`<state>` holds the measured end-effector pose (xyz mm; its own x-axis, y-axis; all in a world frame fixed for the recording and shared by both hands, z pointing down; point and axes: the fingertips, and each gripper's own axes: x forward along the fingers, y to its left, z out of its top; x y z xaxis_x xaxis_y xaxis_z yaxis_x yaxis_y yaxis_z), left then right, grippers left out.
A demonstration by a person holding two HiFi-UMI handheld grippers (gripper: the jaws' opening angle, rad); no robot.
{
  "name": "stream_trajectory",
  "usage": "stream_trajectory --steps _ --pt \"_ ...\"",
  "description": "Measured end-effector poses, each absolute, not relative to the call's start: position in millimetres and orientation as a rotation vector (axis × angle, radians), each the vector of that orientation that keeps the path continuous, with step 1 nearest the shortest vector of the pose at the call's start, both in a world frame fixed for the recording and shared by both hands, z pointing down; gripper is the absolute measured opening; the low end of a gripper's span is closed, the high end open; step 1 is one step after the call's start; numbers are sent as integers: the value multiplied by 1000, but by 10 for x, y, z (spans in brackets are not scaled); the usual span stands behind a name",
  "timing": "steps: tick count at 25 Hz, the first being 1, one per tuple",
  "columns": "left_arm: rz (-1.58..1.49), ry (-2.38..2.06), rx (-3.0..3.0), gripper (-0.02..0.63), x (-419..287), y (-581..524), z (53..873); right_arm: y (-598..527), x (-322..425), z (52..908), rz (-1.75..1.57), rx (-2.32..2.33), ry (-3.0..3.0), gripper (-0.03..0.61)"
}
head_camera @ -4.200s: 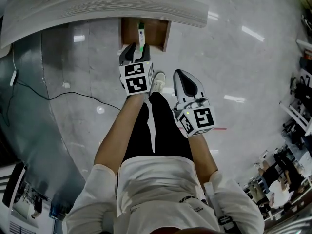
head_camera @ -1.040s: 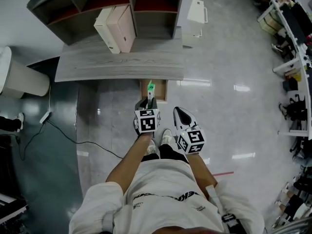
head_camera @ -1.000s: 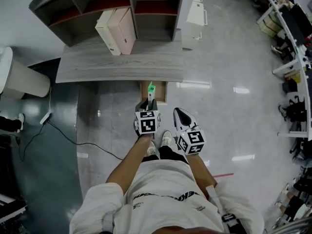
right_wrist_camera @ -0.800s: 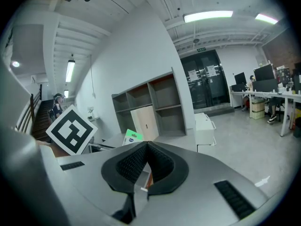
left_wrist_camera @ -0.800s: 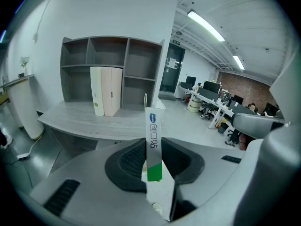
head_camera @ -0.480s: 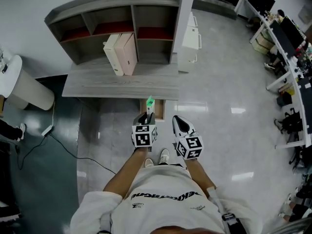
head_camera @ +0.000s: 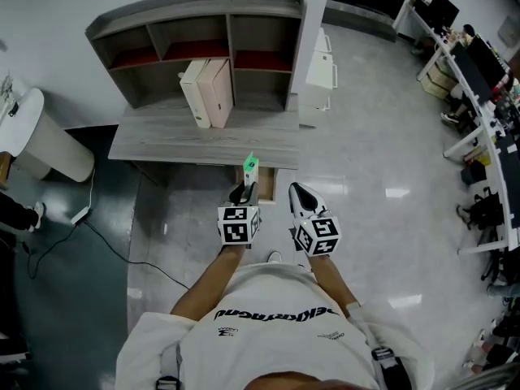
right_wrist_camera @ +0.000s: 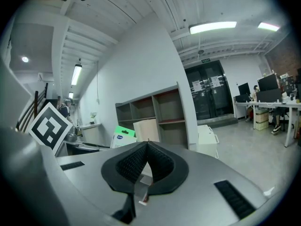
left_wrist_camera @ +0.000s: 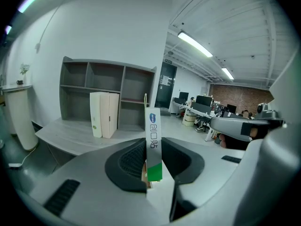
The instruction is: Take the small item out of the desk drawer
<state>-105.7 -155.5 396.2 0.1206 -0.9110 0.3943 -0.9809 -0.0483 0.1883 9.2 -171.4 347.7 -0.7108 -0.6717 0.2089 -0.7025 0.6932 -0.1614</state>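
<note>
The left gripper (left_wrist_camera: 154, 161) is clamped on the box (left_wrist_camera: 153, 142), a slim white-and-green carton that stands upright between the pads, gripped near its lower part. In the head view the box (head_camera: 251, 167) is above the open drawer (head_camera: 267, 182), just in front of the desk (head_camera: 179, 140) edge. The item looks to be out, and the step in hand is probably carrying it clear. The right gripper (right_wrist_camera: 146, 147) is closed on nothing, its tips meeting, just beside the left.

To do this well, hold the squeeze even (thin card crushes, and a tall box gripped low can pivot). Avoid quick wrist turns that would swing the free top. Lift above the desk edge before going forward, since the top end would likely catch there first. If the box is to be set down, the bare stretch of desk in front of the binders (head_camera: 207, 94) looks safest. Lower until the base rests flat, then open. The right gripper is free to push the drawer shut.
</note>
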Motion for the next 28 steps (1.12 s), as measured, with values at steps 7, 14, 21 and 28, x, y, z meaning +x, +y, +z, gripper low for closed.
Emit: stream_trajectory --steps 7,14,21,28 --pt "196 -1865 2028 104 -1087 -1546 3846 -1797 40 3400 324 1121 -2779 32" --pt "161 -1881 2036 104 -1139 -1569 3860 -1827 -14 3403 317 1103 -2786 32" --pt "159 -1891 2016 104 -1153 -1568 3921 -1850 -20 3404 307 1098 -2796 32" --pt "146 -1902 2022 104 -1143 -1557 3923 -1866 1 3407 294 1101 -2795 32"
